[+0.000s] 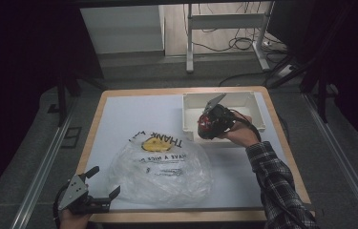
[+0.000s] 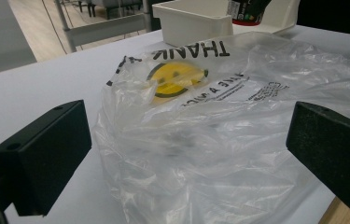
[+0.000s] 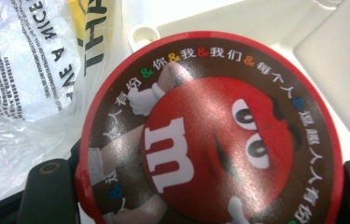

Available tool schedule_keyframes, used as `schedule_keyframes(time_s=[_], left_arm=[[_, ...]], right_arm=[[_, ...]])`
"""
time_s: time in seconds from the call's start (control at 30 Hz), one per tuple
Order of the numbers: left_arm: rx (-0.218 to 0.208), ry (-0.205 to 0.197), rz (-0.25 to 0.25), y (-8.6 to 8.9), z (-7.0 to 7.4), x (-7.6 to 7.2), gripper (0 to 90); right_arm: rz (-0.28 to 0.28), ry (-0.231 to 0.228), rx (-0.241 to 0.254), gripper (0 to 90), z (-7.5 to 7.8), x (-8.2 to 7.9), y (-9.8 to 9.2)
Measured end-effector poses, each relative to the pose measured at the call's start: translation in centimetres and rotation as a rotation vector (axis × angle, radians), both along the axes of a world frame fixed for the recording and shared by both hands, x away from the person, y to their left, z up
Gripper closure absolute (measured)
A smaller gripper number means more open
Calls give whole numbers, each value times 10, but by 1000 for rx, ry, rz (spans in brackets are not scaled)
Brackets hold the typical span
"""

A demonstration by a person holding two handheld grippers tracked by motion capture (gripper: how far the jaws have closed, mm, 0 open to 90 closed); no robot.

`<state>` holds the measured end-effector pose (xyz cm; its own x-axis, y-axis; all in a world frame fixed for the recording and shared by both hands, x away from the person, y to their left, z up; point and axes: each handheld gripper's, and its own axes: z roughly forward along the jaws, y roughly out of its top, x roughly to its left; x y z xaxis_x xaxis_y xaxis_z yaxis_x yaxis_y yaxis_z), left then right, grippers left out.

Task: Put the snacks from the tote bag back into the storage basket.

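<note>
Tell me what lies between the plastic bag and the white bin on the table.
Nothing: in the high view a short bare strip of white table top separates the plastic bag from the white bin.

Thin plastic, glossy print, matt board

Crinkled clear plastic bag (image 2: 219, 140); round red glossy-lidded candy tub (image 3: 210, 135); smooth white plastic bin (image 1: 257, 102); matt white wood-edged tabletop (image 1: 133, 114).
</note>
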<state>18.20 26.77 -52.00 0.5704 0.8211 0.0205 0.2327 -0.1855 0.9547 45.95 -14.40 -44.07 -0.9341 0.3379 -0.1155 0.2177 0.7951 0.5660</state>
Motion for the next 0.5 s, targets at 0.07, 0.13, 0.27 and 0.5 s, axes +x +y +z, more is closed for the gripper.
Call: schedule_keyframes(time_s=[0.07,0.13,0.27,0.5], left_arm=[[-1,0,0,0,0,0,0],[-2,0,-1,0,0,0,0],[-3,1,-2,0,0,0,0],[-4,1,-1,0,0,0,0]], right_arm=[[2,2,1,256,0,1,1],[7,2,0,256,-1,5,3],[14,0,-4,256,-4,10,6],[19,0,-12,256,-9,20,11]])
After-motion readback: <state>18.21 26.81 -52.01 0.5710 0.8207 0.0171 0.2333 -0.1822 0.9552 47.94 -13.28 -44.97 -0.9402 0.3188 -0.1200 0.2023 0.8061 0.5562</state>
